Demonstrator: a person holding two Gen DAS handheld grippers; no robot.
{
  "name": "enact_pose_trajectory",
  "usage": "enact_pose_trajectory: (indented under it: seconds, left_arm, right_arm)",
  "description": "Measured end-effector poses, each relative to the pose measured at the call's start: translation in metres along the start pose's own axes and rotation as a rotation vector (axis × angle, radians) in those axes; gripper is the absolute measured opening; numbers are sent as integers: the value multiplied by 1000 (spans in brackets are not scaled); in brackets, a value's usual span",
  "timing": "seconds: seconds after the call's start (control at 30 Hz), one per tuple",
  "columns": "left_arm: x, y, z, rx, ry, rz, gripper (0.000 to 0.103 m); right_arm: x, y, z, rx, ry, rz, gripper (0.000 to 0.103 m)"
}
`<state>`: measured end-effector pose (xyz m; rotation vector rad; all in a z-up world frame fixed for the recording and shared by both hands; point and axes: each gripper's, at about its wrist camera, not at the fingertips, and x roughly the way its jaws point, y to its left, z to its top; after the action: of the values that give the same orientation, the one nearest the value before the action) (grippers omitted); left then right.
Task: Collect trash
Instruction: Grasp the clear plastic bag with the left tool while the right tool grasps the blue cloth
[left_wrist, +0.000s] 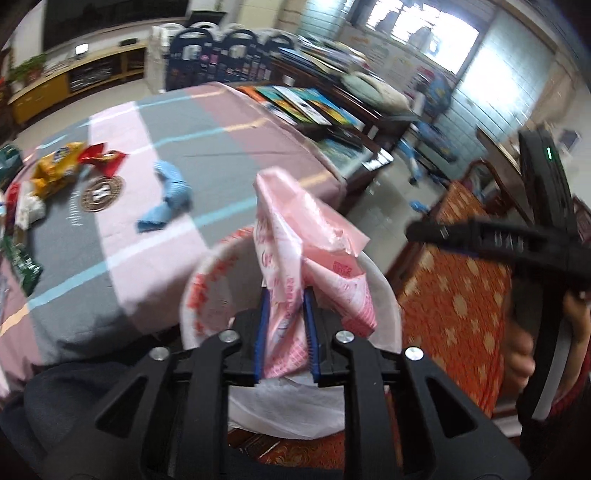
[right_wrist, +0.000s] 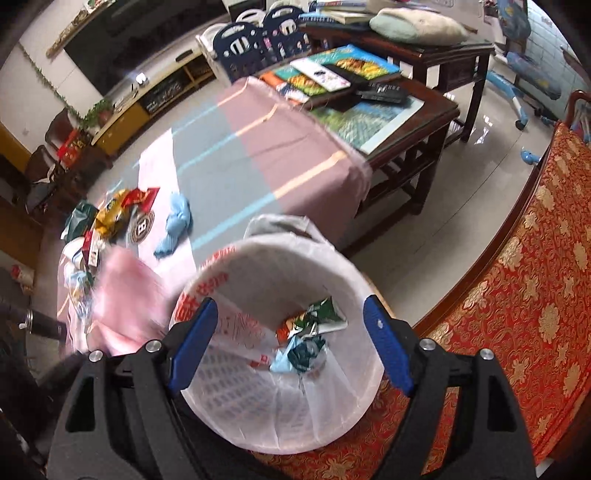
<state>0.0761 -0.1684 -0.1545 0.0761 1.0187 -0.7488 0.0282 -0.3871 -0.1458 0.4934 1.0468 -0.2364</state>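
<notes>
At nine o'clock in the left wrist view, crinkly snack wrappers (left_wrist: 62, 166) and a soft blue cloth (left_wrist: 168, 197) lie on the striped tablecloth (left_wrist: 207, 147). The left gripper (left_wrist: 284, 332), tilted steeply down, pinches a thin pink plastic bag (left_wrist: 295, 229) above the round lined bin (right_wrist: 280, 354). The right gripper (right_wrist: 291, 343) hangs wide open and empty over the bin, with crumpled wrappers (right_wrist: 310, 332) inside.

One lined trash bin (right_wrist: 295, 424), one pink bag (left_wrist: 295, 236), one blue cloth (right_wrist: 175, 221), two grippers.
</notes>
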Motion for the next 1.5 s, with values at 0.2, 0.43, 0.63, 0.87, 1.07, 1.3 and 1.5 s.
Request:
enact_pose_trajectory:
  seconds: [0.2,0.43,0.63,0.87,1.07,1.3,1.5]
  left_arm:
    - [-6,18,0,-69,-16,36,67]
    - [-45,142,-6,-430,-104,359,59]
    - [-92,291,-35,-818,-176,609,55]
    - [-66,387,-42,-914,-101,658,67]
    - [-40,417,-46,-915,-70,649,56]
    - [-35,407,-47,-822,-104,644,10]
    - [-69,358,-64,-842,-196,698,6]
  right_arm:
    - [-2,9,2,-20,-30,-3,80]
    - [6,33,6,-62,-43,21,80]
    - [34,72,20,-103,-46,48,80]
    - [77,128,31,-152,25,90,80]
    - [109,158,36,-246,46,26,80]
    - [173,182,58,-248,99,-17,80]
    - [226,209,72,-289,100,-95,80]
